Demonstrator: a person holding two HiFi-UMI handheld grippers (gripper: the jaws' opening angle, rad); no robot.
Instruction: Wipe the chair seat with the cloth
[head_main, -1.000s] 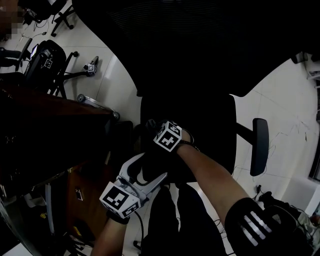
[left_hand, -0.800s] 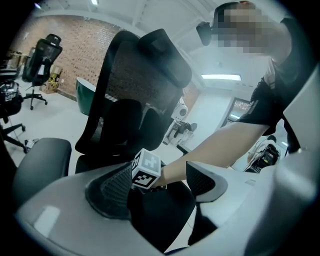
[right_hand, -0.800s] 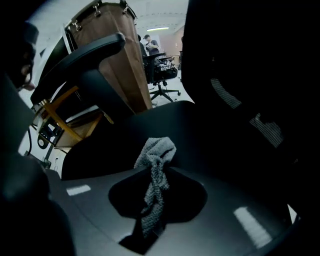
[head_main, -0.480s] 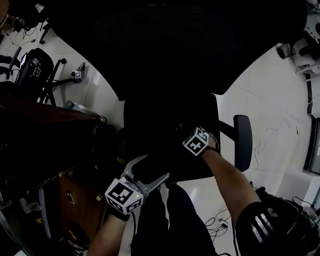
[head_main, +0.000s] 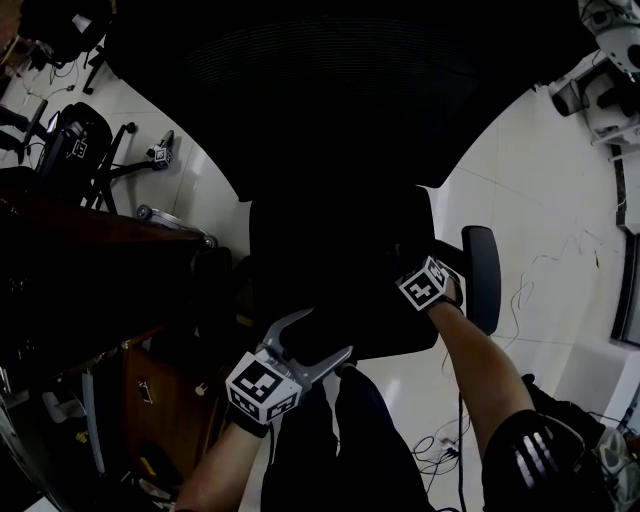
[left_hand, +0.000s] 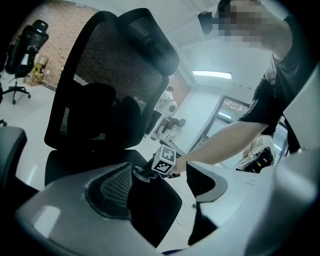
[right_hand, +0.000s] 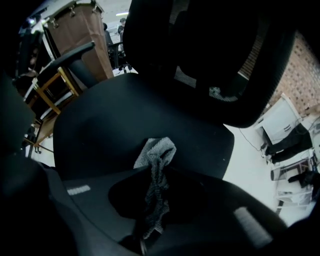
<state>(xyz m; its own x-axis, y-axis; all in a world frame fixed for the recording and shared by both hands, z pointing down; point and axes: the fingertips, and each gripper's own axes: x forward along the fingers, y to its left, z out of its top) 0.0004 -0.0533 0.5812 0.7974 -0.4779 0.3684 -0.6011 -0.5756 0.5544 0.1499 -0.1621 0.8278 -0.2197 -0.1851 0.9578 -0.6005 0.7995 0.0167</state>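
Note:
The black office chair's seat (head_main: 335, 270) lies below me in the head view, under its tall mesh backrest (head_main: 340, 90). My right gripper (head_main: 412, 272) rests on the seat's right side, close to the right armrest (head_main: 482, 275). In the right gripper view a grey cloth (right_hand: 158, 152) is pinched in the right gripper (right_hand: 155, 192), and its free end lies on the seat (right_hand: 115, 120). The cloth is too dark to make out in the head view. My left gripper (head_main: 312, 340) hovers at the seat's front edge with its jaws wide apart and nothing between them.
A brown wooden desk (head_main: 90, 250) stands close on the left. Another black chair (head_main: 75, 130) and a spare gripper (head_main: 160, 153) sit on the white floor behind it. Cables (head_main: 440, 450) trail on the floor at lower right. The person's dark legs (head_main: 350, 440) are just in front of the seat.
My right gripper has slid with the cloth from the seat's left-middle across to its right side near the armrest. The left gripper has stayed open at the front edge.

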